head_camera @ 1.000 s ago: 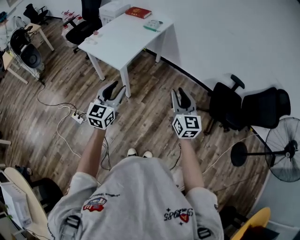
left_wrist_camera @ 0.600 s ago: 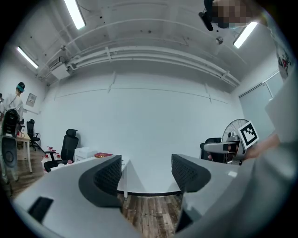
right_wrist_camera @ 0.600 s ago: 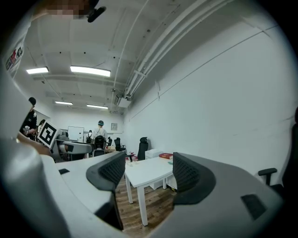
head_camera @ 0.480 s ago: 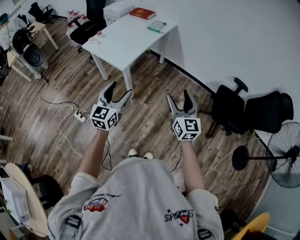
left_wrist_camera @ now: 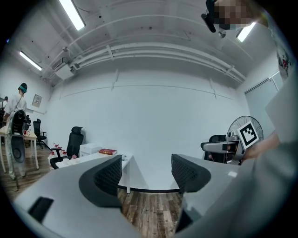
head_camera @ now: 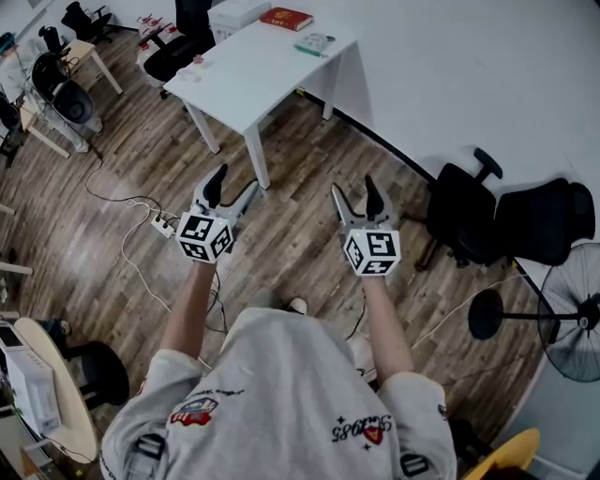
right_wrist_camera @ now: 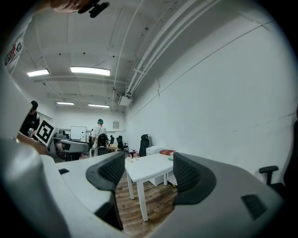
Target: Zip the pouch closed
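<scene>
Standing wide apart, the jaws of the left tongs (head_camera: 236, 180) grip nothing; past their ribbed pads (left_wrist_camera: 108, 175) only floor boards and a white wall show. The right tongs (head_camera: 354, 187) are likewise fully open and empty, with a corner of the white bench (head_camera: 253, 80) seen through the gap. Both tongs are held out level in front of the person, side by side but well apart from each other, over the wood floor (head_camera: 300, 150) and short of the bench. Neither touches the bench or anything on it. On the far end of the bench, by the wall, lies a red book (head_camera: 286, 19), and just beside it a small flat pale-green item (head_camera: 314, 42), which may be the pouch; it is too small to confirm, and whether its zip is open cannot be told. It lies well apart from both tongs. To the right, near the wall, stand two black chairs (head_camera: 469, 220) and a fan (head_camera: 572, 319). To the left a power strip (head_camera: 161, 225) with its cable lies on the floor.
</scene>
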Tool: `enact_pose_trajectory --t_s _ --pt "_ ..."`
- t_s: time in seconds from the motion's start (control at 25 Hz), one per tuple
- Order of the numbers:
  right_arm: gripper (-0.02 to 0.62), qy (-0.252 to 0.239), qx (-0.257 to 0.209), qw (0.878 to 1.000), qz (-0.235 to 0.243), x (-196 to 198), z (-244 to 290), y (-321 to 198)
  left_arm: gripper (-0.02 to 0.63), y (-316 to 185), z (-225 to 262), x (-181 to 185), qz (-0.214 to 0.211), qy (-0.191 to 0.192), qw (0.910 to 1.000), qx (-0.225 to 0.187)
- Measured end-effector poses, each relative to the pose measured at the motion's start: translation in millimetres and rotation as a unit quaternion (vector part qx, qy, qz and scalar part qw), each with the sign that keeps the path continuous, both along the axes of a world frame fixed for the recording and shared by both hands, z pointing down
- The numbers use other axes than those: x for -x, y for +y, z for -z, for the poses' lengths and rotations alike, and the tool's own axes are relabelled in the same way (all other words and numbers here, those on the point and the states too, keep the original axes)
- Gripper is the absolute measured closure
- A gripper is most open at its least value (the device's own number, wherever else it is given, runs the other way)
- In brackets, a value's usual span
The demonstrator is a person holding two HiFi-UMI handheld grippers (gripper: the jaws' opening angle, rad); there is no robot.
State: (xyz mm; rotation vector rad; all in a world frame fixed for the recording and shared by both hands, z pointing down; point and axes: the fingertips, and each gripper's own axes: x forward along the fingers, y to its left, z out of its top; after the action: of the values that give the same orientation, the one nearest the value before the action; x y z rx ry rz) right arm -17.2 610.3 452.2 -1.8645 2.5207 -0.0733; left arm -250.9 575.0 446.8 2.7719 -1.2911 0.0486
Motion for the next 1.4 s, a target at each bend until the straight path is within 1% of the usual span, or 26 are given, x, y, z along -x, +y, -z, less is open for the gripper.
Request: enact_pose_trajectory --t_s 0.16,0.32,0.52,0.72,0.92,1.04,1.2,1.4 --pt "0.285 0.001 0.004 1.0 0.011 -10 -1 -1 0.287 2 -2 -9 0.007 0.002 1.0 0.003" --pt "0.29 -0.001 0.004 1.0 0.011 -24 2 -3 0.287 -3 2 -25 -0.004 0.006 1.0 0.0" --pt "0.29 -0.005 0.001 1.0 0.013 -19 2 -14 0.287 -12 5 -27 -0.013 -0.004 0.9999 -0.008" --pt "0.293 -0.005 0.004 1.0 0.013 -19 -4 -37 0.288 -35 -3 -31 -0.017 0.0 0.9998 -0.005" --pt "0.293 0.0 0.014 1.0 0.013 -18 -13 -72 0.288 -76 -11 -32 -0.018 0.006 0.9998 -0.002" --pt "0.295 0.0 0.016 1.0 0.007 -26 -16 -99 0.288 -107 -14 -40 -0.023 0.004 0.9997 -0.002" --pt "0.295 0.001 0.023 1.0 -0.001 -37 -22 -149 0.288 -161 -21 -53 -0.034 0.001 0.9994 -0.001" --pt "0.298 0.007 0.029 1.0 -0.009 -46 -17 -229 0.288 -246 -20 -63 -0.044 0.002 0.999 0.004"
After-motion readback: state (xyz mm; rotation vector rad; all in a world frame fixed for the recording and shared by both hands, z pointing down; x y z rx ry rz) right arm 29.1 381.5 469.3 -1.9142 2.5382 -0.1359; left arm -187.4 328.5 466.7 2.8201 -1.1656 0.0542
